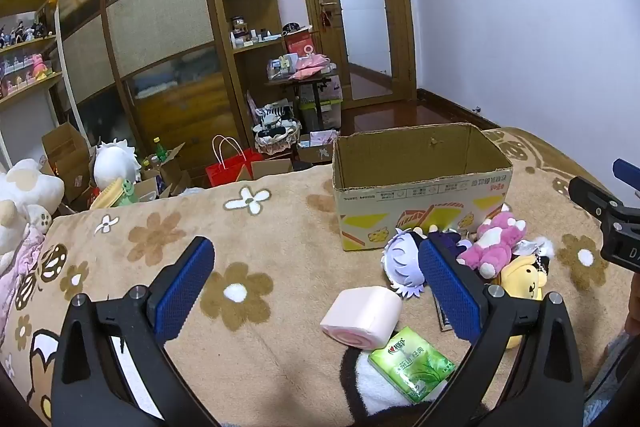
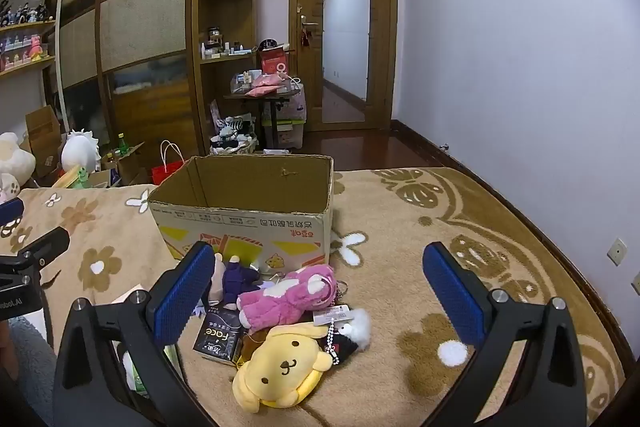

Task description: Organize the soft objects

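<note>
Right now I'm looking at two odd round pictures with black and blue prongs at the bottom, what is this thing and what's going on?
Those prongs are two-finger grippers that a person holds, one in each hand; there is no robot arm. Each gripper carries a fisheye camera looking along its blue-padded fingers, which is why the room bulges. One picture comes from the left gripper, the other from the right gripper. Both are open and hold nothing.

They hover over a tan flowered blanket. On it stands an open cardboard box, which looks empty as far as its inside shows. In front of it lie soft things: a pink plush, a yellow dog plush, a purple-clad doll, a pink roll-shaped toy, a green tissue pack and a dark "Face" pack.
</note>
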`<state>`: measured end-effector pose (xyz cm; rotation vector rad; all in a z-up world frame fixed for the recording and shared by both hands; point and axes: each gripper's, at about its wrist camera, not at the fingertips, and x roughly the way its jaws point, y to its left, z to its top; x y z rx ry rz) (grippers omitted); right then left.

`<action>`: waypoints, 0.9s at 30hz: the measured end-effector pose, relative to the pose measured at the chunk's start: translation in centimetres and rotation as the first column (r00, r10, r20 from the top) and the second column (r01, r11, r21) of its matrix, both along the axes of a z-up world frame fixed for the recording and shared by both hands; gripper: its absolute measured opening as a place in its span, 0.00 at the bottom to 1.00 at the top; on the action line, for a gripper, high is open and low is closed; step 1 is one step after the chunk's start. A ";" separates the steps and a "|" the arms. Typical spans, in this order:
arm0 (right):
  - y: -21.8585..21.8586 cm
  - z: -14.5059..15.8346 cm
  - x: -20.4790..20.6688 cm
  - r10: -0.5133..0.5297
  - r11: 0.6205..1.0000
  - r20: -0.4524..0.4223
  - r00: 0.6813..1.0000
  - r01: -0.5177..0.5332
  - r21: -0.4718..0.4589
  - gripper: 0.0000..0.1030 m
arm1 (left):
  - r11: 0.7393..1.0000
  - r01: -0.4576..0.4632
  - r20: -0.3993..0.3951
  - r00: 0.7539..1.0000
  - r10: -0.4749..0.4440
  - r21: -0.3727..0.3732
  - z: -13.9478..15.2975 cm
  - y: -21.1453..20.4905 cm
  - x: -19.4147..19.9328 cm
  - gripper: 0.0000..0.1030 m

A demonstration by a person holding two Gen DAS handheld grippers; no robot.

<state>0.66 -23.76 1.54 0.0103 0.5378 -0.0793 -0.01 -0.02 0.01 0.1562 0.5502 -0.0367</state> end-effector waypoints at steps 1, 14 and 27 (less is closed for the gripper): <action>0.0 0.0 0.0 0.000 1.000 -0.001 1.000 0.000 0.000 1.00 | 1.000 0.000 -0.003 1.000 0.000 0.003 0.0 0.0 0.0 0.98; 0.0 0.0 0.0 0.000 1.000 -0.005 1.000 0.000 0.001 1.00 | 1.000 -0.003 -0.006 1.000 0.003 0.004 -0.1 -0.1 0.0 0.98; 0.0 0.0 0.0 -0.001 1.000 -0.006 1.000 0.001 -0.002 1.00 | 1.000 -0.003 -0.006 1.000 0.003 -0.001 -0.1 -0.1 0.0 0.98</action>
